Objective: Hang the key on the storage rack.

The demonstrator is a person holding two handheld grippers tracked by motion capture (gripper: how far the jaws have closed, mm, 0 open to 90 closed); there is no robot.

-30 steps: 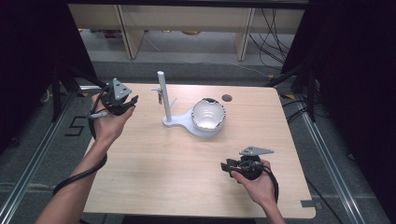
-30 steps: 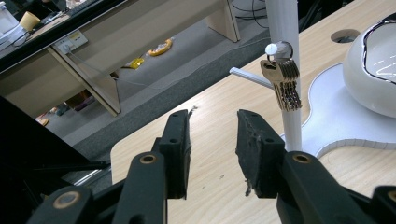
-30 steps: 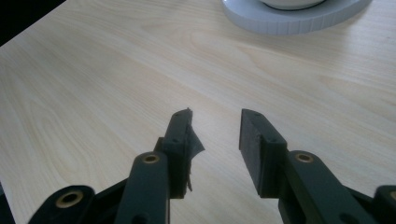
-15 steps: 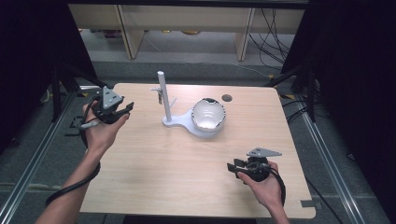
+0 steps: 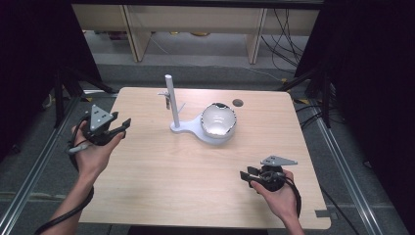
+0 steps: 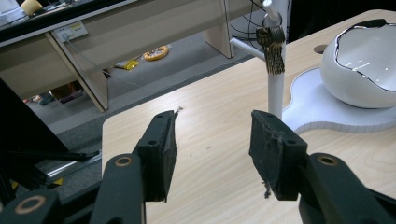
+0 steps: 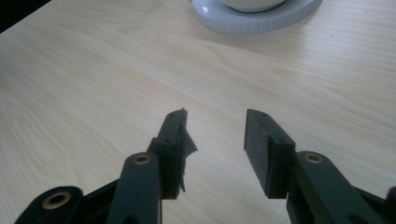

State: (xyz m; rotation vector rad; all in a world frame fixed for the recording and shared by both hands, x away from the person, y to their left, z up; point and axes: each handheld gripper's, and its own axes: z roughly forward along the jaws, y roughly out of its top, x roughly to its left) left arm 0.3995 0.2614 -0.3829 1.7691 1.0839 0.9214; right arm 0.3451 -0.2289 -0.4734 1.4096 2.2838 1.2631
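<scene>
A white stand [image 5: 195, 128] sits toward the far middle of the wooden surface [image 5: 161, 191], and everything else reads from it. Its flat base carries a thin upright post [image 5: 171, 100] at the left end and a white bowl [image 5: 219, 120] with a dark jagged rim at the right end. A bunch of keys [image 6: 272, 49] hangs from a short arm on the post, partway up, clear of the base.

The left tongs [image 5: 119, 130] are held over the surface's left edge, well to the left of the stand and pointing toward it. Their jaws have just been opening and stand apart with nothing between them; the left gripper view shows bare wood in the gap.

The right tongs [image 5: 246, 176] hover low over the surface on the near side of the stand, a little right of the bowl. Their jaws have also been opening and stand apart, empty.
</scene>
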